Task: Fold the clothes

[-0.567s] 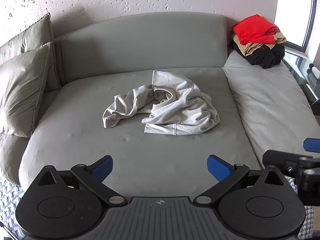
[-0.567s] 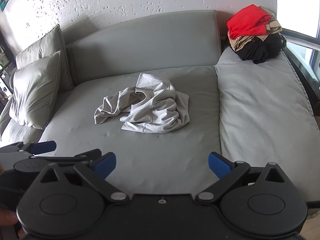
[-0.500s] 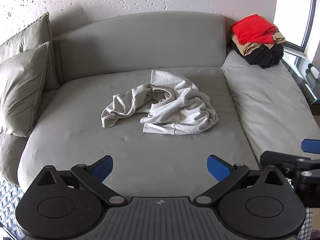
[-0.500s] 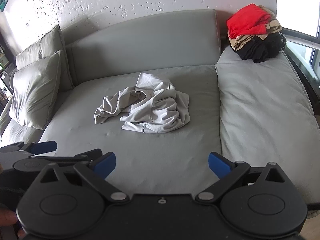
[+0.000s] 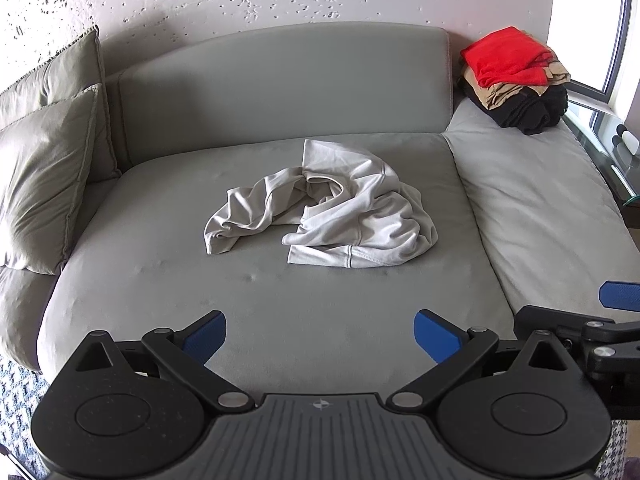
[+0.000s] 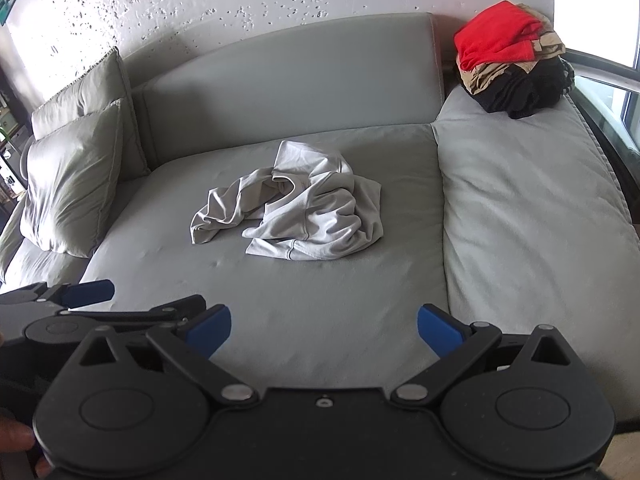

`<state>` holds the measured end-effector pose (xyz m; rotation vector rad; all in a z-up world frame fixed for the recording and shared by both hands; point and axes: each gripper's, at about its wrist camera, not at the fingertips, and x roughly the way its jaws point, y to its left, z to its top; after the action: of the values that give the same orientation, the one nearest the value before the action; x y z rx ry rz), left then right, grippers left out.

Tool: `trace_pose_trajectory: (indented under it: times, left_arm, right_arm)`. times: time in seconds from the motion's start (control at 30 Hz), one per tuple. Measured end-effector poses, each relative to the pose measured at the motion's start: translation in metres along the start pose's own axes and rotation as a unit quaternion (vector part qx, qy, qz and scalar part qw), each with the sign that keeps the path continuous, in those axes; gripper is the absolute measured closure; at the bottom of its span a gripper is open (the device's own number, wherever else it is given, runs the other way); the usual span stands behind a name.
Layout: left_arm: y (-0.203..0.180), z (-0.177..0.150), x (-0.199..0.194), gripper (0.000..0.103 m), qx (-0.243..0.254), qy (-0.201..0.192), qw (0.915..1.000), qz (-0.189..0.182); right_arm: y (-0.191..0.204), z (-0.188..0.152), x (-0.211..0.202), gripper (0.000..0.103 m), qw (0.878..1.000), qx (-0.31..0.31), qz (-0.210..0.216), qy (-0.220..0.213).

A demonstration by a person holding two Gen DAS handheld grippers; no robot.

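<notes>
Left wrist view, left claw and right claw wide, crumpled pale garment unlabelled

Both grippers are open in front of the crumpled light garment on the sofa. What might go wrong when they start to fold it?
1. The light garment is bunched in overlapping layers, so the jaws may pinch several layers and it may not open flat.
2. The left gripper and right gripper are close together and could collide.
3. The soft sofa cushion may get pinched with the cloth.
</notes>
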<state>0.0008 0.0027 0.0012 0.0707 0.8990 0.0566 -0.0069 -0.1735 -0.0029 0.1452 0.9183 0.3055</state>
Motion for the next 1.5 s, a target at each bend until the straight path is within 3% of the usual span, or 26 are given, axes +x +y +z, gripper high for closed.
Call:
trace_pose_trajectory:
  times: [1.5]
  left_arm:
    - [-0.0024,-0.0021,0.003,0.002,-0.003,0.007,0.9999,0.008]
  right_arm:
    - [-0.0012,-0.0014,0.0019,0.002,1.0,0.007,0.001,0.006]
